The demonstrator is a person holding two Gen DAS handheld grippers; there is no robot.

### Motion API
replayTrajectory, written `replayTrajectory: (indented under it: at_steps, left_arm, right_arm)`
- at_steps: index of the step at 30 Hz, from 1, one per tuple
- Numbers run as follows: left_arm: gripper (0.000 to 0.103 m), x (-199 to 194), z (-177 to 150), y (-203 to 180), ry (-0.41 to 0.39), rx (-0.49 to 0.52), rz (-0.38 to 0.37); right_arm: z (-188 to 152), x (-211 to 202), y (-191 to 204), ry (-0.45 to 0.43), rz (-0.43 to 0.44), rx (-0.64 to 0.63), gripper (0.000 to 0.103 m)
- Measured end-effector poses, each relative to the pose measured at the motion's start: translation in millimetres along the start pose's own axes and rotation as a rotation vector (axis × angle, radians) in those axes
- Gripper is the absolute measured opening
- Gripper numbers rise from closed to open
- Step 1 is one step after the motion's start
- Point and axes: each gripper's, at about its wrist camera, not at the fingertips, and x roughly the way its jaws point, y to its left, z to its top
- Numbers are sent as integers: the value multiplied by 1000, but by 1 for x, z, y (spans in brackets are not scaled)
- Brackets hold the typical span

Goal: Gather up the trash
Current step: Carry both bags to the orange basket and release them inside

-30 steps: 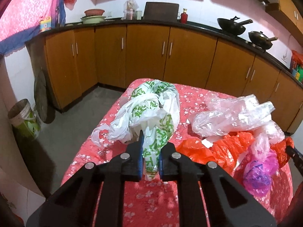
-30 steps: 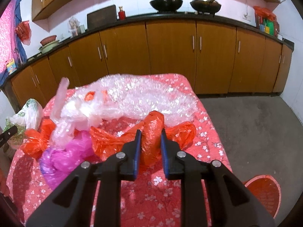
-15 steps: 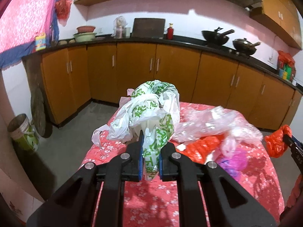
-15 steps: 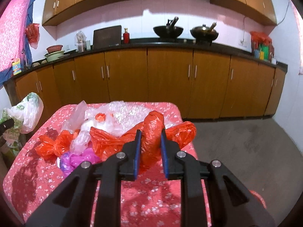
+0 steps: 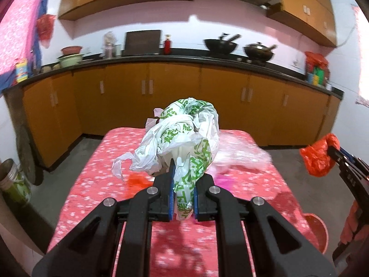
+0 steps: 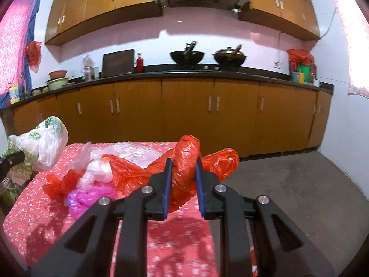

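Note:
My left gripper (image 5: 182, 196) is shut on a white and green plastic bag (image 5: 184, 138) and holds it up above the red flowered table (image 5: 96, 189). My right gripper (image 6: 183, 184) is shut on an orange plastic bag (image 6: 186, 161), also lifted; it shows at the right in the left wrist view (image 5: 319, 159). The white and green bag shows at the left in the right wrist view (image 6: 48, 140). Clear plastic wrap (image 6: 129, 152), a small red bag (image 6: 58, 183), a white bag (image 6: 99, 172) and a magenta bag (image 6: 90, 197) lie on the table.
A red basket (image 5: 317, 230) stands on the floor right of the table. Brown cabinets (image 6: 184, 110) with a black counter run along the back wall. A bucket (image 5: 12, 182) sits on the floor at the left.
Both grippers have risen and pulled back from the table with their bags. The bags now hang clear of the pile, which looks smaller and farther away.

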Motion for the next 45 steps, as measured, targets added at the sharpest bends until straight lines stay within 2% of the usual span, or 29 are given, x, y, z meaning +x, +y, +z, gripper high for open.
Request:
replayTrajectory:
  at_steps: [17, 27, 37, 45]
  left_arm:
    - [11, 4, -27, -135, 66, 98, -273]
    - [11, 11, -67, -220, 161, 179, -419]
    - [11, 26, -113, -286, 270, 267, -497]
    - [12, 42, -142, -330, 360, 343, -535]
  right_arm:
    - [-34, -29, -116, 5, -219, 28, 20]
    - [-82, -41, -189, 78, -345, 77, 20]
    - [-140, -40, -253, 191, -438, 157, 20]
    - [-182, -28, -275, 264, -453, 188, 20]
